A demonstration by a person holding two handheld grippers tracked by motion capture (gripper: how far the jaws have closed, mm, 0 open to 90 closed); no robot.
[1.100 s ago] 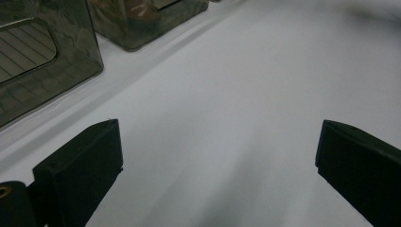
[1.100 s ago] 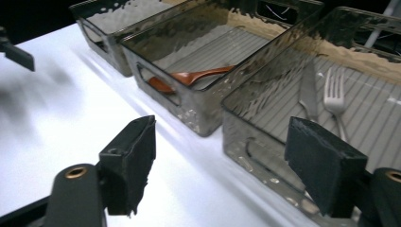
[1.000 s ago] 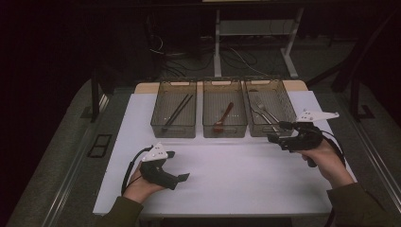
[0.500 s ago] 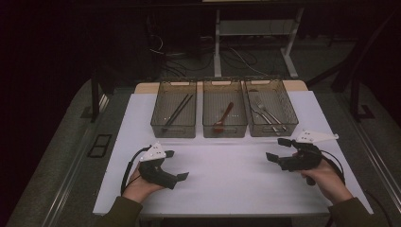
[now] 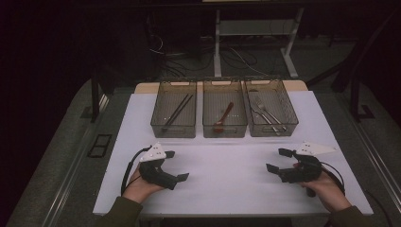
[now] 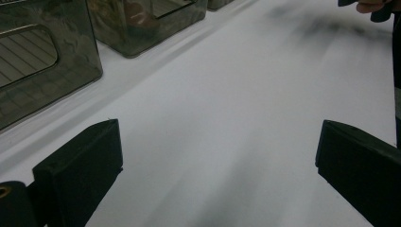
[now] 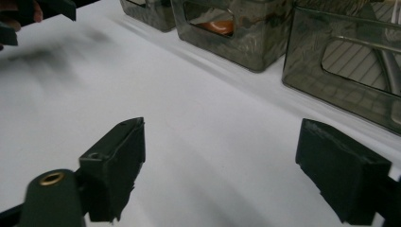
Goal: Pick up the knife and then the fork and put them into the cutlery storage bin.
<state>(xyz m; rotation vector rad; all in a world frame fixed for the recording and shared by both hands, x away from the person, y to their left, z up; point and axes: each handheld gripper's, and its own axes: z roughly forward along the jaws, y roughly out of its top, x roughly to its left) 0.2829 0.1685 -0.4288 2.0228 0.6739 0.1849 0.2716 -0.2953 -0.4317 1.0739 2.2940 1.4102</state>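
Three smoky clear bins stand in a row at the back of the white table [image 5: 227, 179]. The left bin [image 5: 174, 109] holds dark chopsticks [image 5: 178, 111]. A brown spoon [image 5: 223, 118] lies in the middle bin [image 5: 224, 109]. Metal forks [image 5: 265, 113] lie in the right bin [image 5: 270, 108]. My left gripper [image 5: 176, 166] rests low at the front left, open, nothing between its jaws. My right gripper [image 5: 279, 161] sits at the front right, open and empty too. The right gripper view looks past its wide jaws at the right bin [image 7: 350, 71] and the middle bin [image 7: 227, 28].
A broad bare stretch of white table [image 6: 236, 94] lies between the two grippers and in front of the bins. Dark floor, cables and a desk frame [image 5: 255, 42] lie beyond the table's far edge. Black cables trail from both grippers.
My right gripper has drawn back from beside the right bin toward the table's front right and come down low. The left gripper has barely shifted.
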